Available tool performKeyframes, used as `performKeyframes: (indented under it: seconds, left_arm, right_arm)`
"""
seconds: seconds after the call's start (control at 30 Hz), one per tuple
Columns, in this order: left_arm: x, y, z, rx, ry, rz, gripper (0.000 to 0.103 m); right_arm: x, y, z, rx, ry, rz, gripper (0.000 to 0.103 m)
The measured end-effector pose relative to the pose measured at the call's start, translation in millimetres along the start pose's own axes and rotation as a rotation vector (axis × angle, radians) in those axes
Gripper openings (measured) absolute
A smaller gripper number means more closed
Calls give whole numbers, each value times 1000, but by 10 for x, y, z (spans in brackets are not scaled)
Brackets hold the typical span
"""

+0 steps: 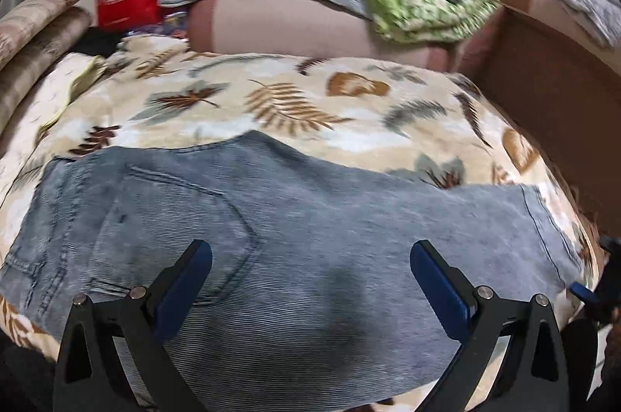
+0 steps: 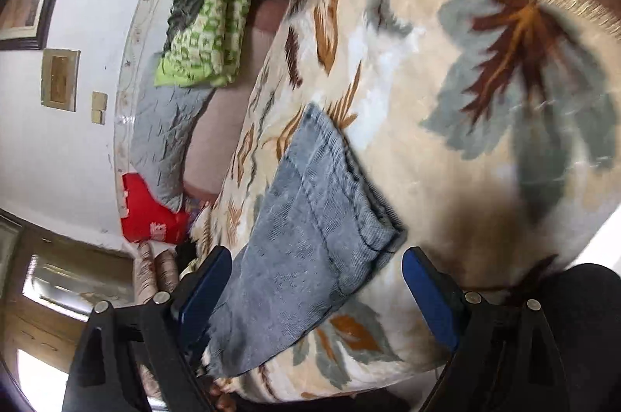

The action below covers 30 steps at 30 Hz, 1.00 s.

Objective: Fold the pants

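Left wrist view is showing the leaf-print blanket (image 1: 295, 101) carrying the blue denim pants (image 1: 302, 225), which are lying flat and doubled lengthwise across it, while the left gripper (image 1: 310, 270) is hanging released above them, grasping nothing. Denim like this is likely handling as soft but fairly weighty, so taking hold at the hem corners looks best. Right wrist view is adding the stacked leg hems (image 2: 349, 186) up close, with the right gripper (image 2: 316, 280) standing wide and empty over them.

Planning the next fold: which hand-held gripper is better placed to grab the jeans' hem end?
Likely the right hand-held gripper: its open jaws frame the hem corner of the jeans. The left hand-held gripper, also open, hovers over the pocket area, mid-garment.
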<state>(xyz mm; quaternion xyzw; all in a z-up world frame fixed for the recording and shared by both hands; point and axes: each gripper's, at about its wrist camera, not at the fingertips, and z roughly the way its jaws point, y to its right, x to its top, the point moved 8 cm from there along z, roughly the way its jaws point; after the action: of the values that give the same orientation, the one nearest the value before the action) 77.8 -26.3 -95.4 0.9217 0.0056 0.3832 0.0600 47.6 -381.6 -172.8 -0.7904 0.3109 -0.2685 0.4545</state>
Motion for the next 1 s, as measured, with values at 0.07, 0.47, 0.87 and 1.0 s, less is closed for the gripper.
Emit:
performKeyframes:
  seconds: [0.07,0.47,0.87,1.0]
  left_arm:
    - [-9,46,-1,-10,-3,11,102]
    - [91,408,123,-28,-23,37,102]
    - [-32,585,378,36,-136,112,102]
    - [-302,604,681,76,-241,152,103]
  right_arm:
    - [24,59,87,-49,-21,9,88]
    - [105,130,249,-135,-18,49,42]
    - [114,56,225,-161,-4,58,66]
    - [103,17,306,-239,-13,6,66]
